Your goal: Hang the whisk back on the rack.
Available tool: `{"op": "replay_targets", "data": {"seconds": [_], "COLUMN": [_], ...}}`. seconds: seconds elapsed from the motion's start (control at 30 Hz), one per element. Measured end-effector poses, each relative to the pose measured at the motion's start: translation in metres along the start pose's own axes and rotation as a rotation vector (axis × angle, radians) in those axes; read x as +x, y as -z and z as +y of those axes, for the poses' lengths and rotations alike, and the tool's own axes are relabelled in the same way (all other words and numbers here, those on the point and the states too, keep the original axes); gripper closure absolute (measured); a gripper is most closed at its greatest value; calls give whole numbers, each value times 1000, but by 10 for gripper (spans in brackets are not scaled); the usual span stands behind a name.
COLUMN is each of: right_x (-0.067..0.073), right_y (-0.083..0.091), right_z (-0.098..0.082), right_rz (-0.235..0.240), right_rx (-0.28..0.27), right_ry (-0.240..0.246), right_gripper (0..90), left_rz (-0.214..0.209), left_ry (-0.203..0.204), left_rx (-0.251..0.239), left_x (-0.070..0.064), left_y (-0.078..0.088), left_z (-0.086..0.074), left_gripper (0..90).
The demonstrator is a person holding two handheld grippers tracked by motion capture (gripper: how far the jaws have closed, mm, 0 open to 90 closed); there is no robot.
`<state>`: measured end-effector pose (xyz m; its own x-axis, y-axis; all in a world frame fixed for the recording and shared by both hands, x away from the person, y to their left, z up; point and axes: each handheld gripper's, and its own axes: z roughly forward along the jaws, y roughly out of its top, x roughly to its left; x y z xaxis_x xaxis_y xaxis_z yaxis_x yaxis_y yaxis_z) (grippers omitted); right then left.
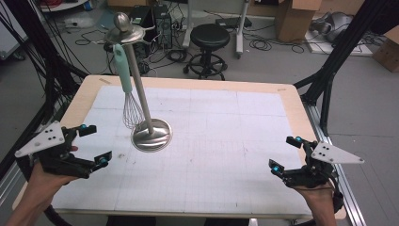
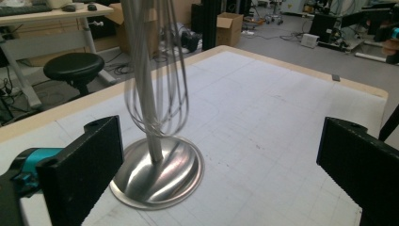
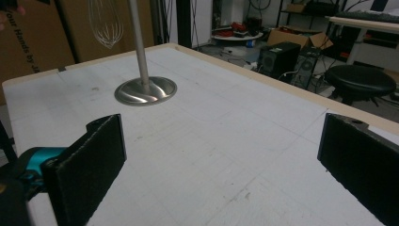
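my left tool (image 1: pixel 91 143) is black with teal tips and a pale grey plate on top, and my right tool (image 1: pixel 284 153) matches it. the table (image 1: pixel 296 117) has a light wood edge under a white mat (image 1: pixel 226 141) ruled in a faint grid. the stand (image 1: pixel 151 134) is shiny silver steel, and the whisk (image 1: pixel 127 84) hanging from it has a mint green handle and silver wires. the stool (image 1: pixel 209 35) is black.

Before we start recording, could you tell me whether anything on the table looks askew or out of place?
Nothing stands out: the whisk hangs from the upright metal stand, and the white mat shows only faint marks.
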<state>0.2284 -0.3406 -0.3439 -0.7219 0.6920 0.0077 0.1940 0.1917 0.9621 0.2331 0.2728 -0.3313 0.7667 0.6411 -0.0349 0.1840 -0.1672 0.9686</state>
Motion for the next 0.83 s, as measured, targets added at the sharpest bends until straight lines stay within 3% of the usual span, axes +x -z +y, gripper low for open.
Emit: {"op": "replay_targets", "data": {"seconds": [0.4,0.63,0.83], "right_x": [-5,-5,-4], "right_y": [-5,-10,-12], "right_z": [-6,-9,-9], "right_rz": [23,24,25], "right_rx": [51,92,95], "right_ry": [-41,-52,-47], "right_gripper": [4,4,4], "left_rz": [-12,-10,-10], "left_ry": [18,21,20], "left_rx": [34,44,43], "left_x": [-3,-2,-1], "left_y": [-13,-13,-11], "left_z": [-29,-32,-32], "left_gripper": [16,17,17]}}
